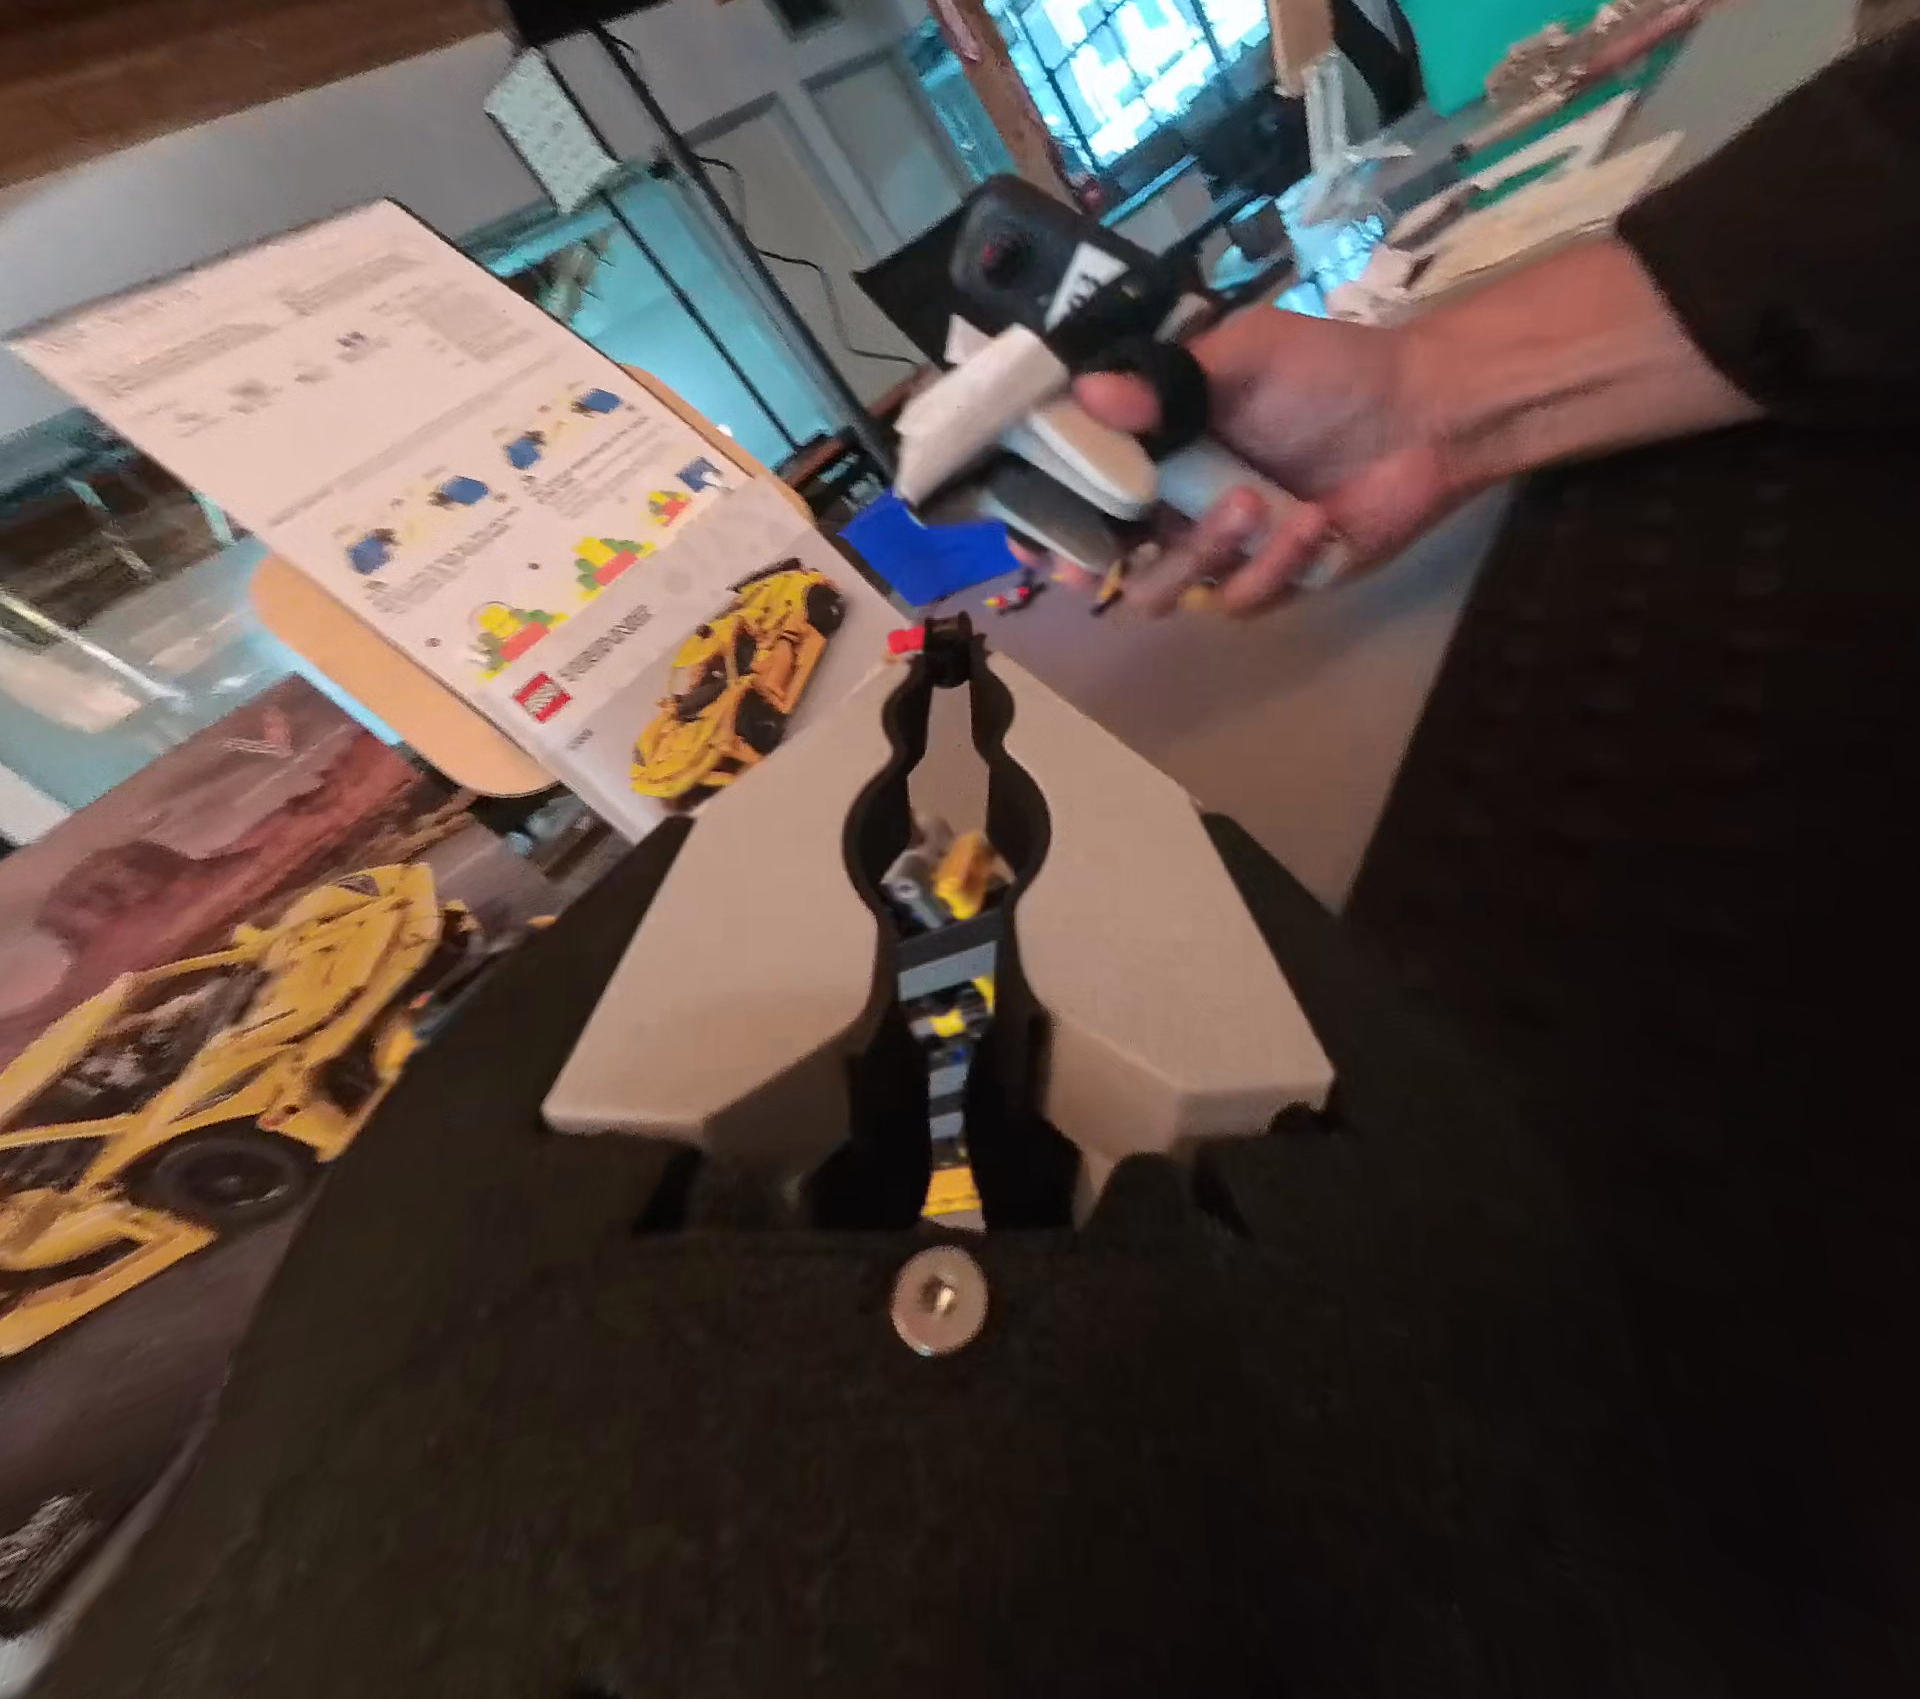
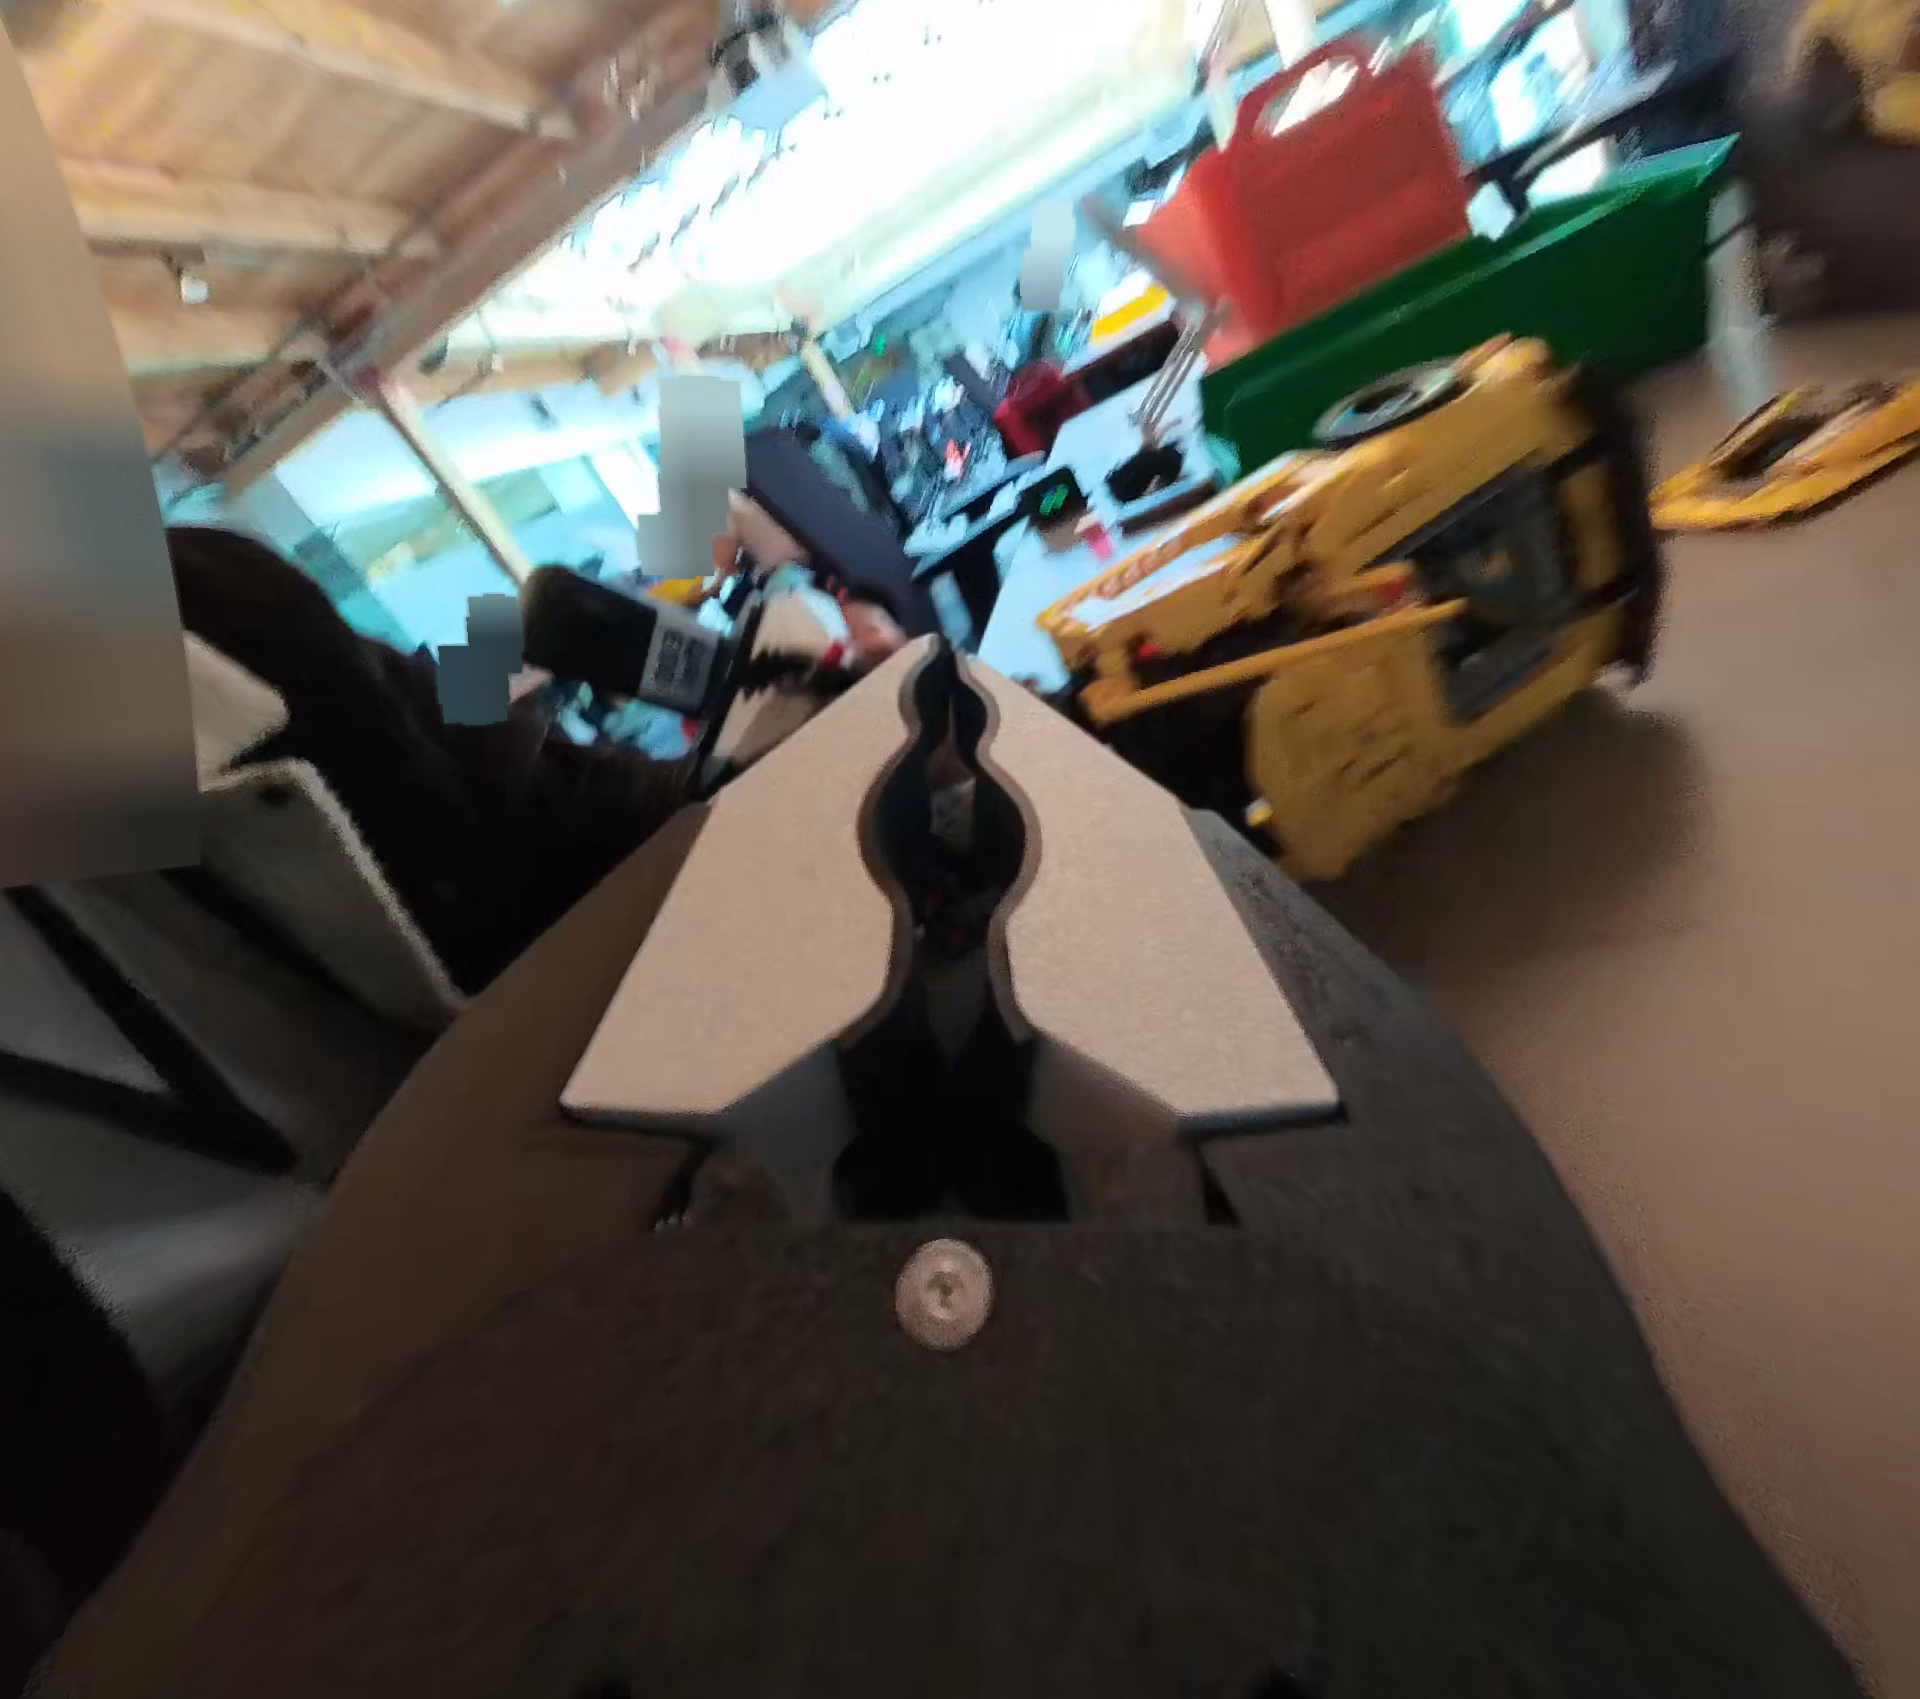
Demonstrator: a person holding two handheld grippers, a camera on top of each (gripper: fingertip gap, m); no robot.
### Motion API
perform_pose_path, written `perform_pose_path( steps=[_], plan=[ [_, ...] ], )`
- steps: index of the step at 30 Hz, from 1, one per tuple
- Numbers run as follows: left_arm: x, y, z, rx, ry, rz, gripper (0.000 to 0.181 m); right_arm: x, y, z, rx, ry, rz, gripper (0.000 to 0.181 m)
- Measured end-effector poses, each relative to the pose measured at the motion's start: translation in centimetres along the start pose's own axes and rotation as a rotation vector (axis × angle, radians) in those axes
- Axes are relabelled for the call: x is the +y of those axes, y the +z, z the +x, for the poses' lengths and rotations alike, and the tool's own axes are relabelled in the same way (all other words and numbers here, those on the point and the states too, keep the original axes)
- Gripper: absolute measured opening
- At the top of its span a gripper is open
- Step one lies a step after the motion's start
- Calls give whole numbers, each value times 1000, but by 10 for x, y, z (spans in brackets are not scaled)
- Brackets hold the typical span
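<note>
The left gripper point(image 1: 943, 647) has its beige fingers drawn together, the tips pinching a small black plastic piece point(image 1: 945, 660) with a small red bit point(image 1: 906, 639) just beside it. Through the gap between the fingers, yellow and grey brick parts point(image 1: 951, 943) show beneath, lying lengthwise along the gripper's axis. Whether these are touched or merely lie under the gripper is hard to tell. To its left on the grey desk point(image 1: 1195, 693) lies an open white instruction booklet picturing a yellow car point(image 1: 436, 454), and nearer still a printed box face with the same car point(image 1: 208, 1026).

The right gripper point(image 2: 940, 657) is closed down to a thin slit, with nothing visibly held. It points toward the background, while the yellow brick-built model car point(image 2: 1371, 600) lies tipped on its side on the desk, to the right of the tips and apart from them. A loose yellow panel point(image 2: 1787, 454) rests beyond the car.

In the left wrist view a bare hand point(image 1: 1299, 444) holds the other gripper above the desk, near a blue scrap point(image 1: 925, 553).
</note>
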State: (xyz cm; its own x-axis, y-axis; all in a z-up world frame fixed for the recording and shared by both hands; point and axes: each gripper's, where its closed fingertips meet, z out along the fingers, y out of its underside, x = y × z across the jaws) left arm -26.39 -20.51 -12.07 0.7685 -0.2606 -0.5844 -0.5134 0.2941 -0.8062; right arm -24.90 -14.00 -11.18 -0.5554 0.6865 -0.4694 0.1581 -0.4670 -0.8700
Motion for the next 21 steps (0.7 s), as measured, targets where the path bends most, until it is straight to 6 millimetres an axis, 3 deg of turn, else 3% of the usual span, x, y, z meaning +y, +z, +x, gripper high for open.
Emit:
perform_pose_path(
  steps=[2,3,5,9,14,21],
  plan=[
    [1,1,3,-4,48,-2,7,29,23,-11,-34,-2,-114,6],
    [2,3,7,-3,81,-5,7,39,31,-15,-55,20,-160,22],
    [1,5,13,13,117,-1,7,50,41,-22,-116,96,-203,35],
    [8,9,19,25,164,-40,7,45,40,-32,-196,120,-183,20],
    [18,13,29,30,312,-96,6,55,40,-27,-147,90,-244,4],
    [29,17,33,-39,554,-219,4,60,39,-17,-61,18,-293,2]
  ],
)
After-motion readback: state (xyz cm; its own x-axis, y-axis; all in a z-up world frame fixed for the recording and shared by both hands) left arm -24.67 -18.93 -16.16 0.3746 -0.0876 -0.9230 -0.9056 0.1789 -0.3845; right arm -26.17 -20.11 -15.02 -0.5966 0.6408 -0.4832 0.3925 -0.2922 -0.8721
